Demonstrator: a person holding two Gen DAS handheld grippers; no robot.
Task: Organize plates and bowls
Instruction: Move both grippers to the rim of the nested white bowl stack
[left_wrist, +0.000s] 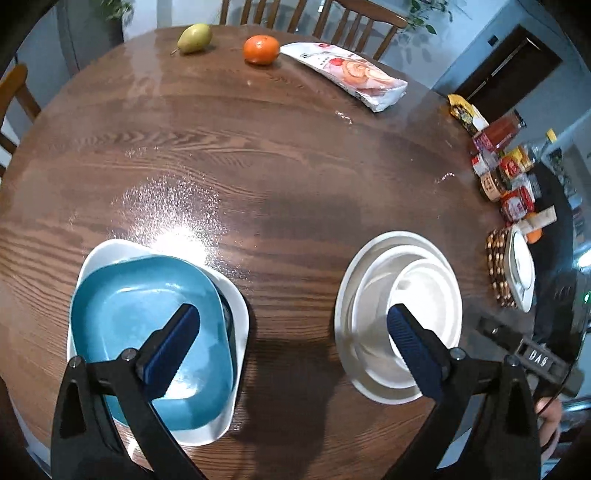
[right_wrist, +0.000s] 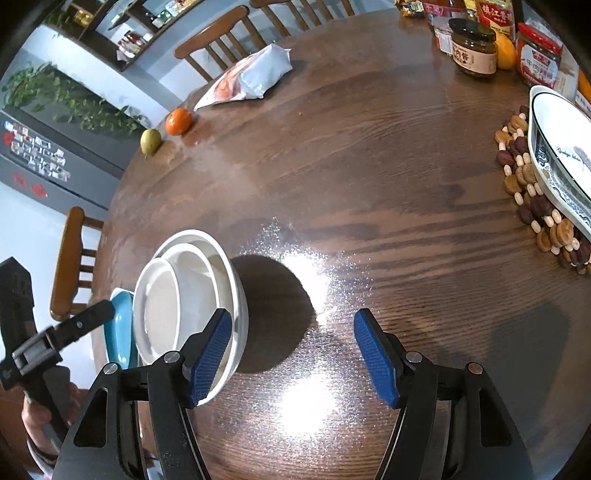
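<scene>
A blue squarish plate (left_wrist: 147, 325) lies on a white plate (left_wrist: 236, 314) at the table's near left. To the right stands a nested stack of three white bowls (left_wrist: 399, 306), also in the right wrist view (right_wrist: 192, 295). My left gripper (left_wrist: 295, 332) is open and empty, hovering above the table between the two stacks. My right gripper (right_wrist: 291, 354) is open and empty, just right of the white bowl stack; its left finger (right_wrist: 210, 354) overlaps the bowl's rim. The blue plate's edge (right_wrist: 120, 328) shows behind the bowls.
On the round wooden table (left_wrist: 277, 166) lie a pear (left_wrist: 195, 37), an orange (left_wrist: 260, 49) and a snack bag (left_wrist: 351, 74) at the far edge. Jars (right_wrist: 474, 48) and packets crowd the right edge. A patterned dish (right_wrist: 561, 158) sits on a beaded trivet (right_wrist: 532, 195). Chairs surround the table.
</scene>
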